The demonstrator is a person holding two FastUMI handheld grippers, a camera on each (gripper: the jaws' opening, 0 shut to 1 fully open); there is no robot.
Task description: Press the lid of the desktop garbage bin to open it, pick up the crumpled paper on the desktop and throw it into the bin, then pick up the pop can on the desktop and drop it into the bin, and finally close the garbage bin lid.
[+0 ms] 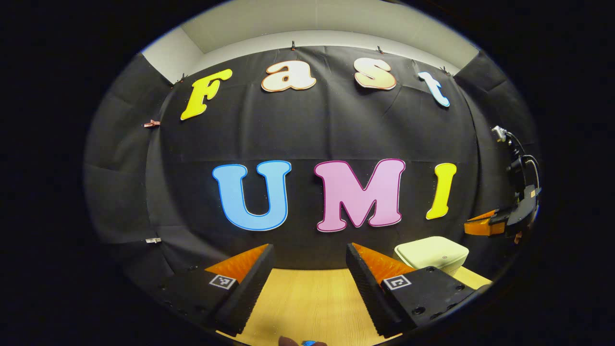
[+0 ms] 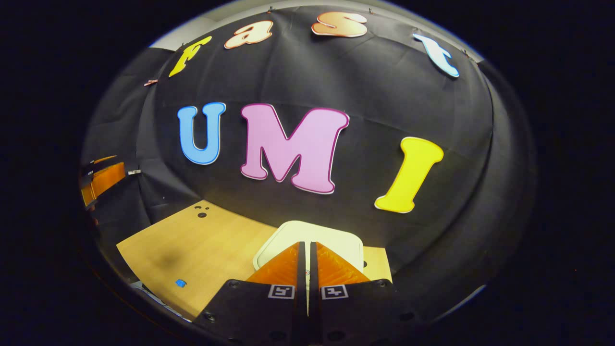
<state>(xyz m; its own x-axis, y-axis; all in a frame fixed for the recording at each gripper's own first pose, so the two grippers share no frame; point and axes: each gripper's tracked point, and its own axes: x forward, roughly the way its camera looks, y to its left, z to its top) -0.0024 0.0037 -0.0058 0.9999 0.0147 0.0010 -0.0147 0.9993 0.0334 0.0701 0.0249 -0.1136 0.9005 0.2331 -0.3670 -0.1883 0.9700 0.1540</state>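
Closed fingers of the right gripper point(image 2: 307, 250) sit nearest the lens in the right gripper view, pressed together with nothing between them, their tips over the near edge of the bin point(image 2: 312, 238). The bin's pale lid looks flat and down, so the opening press is probably the step in hand. Whether the tips already touch the lid I cannot tell; the fisheye flattens the gap.

Main risk: the tips are near the lid's front edge rather than its middle. A push there may fail to trip the latch, or may slide the light bin along the table point(image 2: 202, 245) toward the cloth wall behind it. A glancing push could also let the tips skid off the smooth lid.

In the left gripper view, the left gripper point(image 1: 310, 262) hangs with its jaws wide apart and empty, well to the left of the bin point(image 1: 432, 251), over bare table. From there it cannot steady the bin if it shifts.

A small blue mark point(image 2: 180, 283) lies on the table left of the bin. Paper and can are not where I can place them, so both picks will need a search first.
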